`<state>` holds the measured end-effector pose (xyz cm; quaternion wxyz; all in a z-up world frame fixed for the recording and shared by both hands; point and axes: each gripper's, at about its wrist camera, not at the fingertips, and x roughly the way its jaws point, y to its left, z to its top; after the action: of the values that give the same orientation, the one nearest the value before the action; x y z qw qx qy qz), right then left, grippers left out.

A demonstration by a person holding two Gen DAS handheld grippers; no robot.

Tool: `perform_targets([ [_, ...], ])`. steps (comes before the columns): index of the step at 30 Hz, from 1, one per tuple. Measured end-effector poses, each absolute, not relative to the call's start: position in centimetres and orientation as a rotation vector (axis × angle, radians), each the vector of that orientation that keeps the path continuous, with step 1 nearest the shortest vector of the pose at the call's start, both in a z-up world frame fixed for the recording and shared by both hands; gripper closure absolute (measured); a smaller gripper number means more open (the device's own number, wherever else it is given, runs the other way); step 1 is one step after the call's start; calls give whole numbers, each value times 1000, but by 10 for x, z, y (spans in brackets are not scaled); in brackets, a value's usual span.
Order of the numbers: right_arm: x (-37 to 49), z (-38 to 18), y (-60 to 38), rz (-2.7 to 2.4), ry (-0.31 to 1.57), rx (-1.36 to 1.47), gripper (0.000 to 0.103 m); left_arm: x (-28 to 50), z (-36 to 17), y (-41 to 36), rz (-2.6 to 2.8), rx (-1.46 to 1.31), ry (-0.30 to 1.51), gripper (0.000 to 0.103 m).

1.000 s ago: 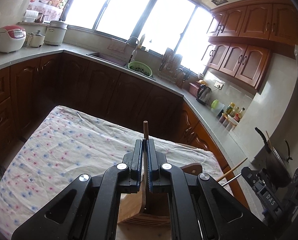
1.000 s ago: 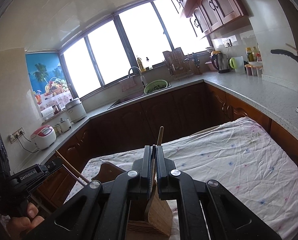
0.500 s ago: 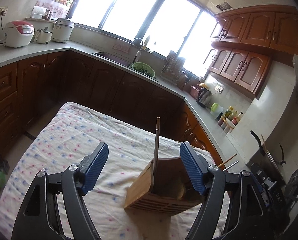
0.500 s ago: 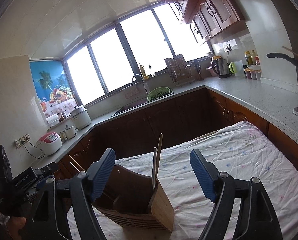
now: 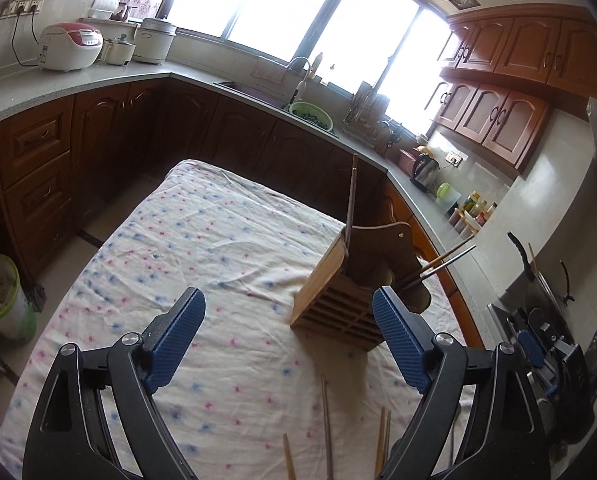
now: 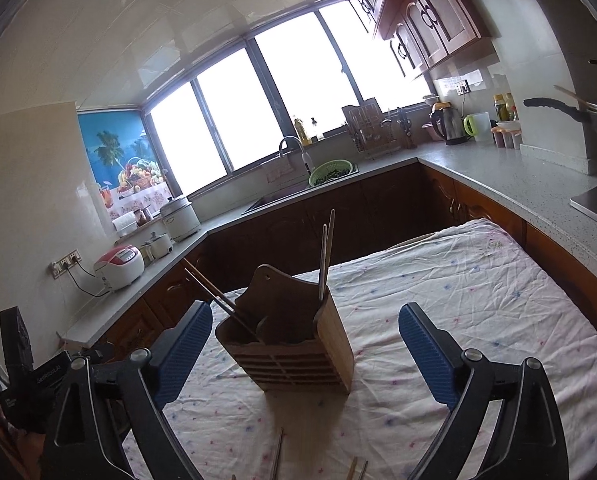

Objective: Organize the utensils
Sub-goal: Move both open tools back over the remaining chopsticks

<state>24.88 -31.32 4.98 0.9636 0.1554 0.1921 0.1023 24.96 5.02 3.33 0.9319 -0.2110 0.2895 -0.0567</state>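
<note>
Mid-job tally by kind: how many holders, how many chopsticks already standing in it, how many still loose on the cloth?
Wooden utensil holder: 1
Chopsticks in the holder: 4 (2 upright, 2 leaning)
Loose chopsticks on the floral cloth: 4 in view, cut off by the frame edge
Total: 9 in view

White tablecloth (image 5: 202,248) with pink and blue flecks; tan wooden holder (image 6: 294,344).

Both wrist views near, facing shared holder (image 5: 340,292).
</note>
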Motion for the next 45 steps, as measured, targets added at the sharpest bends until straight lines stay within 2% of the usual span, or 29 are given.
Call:
perform_targets([
  [21,175,15,-322,196,467,297,7,173,-9,63,-65,-360,720,15],
  [40,167,-11,-308,202,552,223,8,148,-50,68,-29,-330,861,15],
  [43,170,-15,-301,211,567,207,15,148,-60,70,-18,-327,891,15],
  [45,175,-20,-298,221,593,206,27,149,-66,68,-21,-323,912,15],
])
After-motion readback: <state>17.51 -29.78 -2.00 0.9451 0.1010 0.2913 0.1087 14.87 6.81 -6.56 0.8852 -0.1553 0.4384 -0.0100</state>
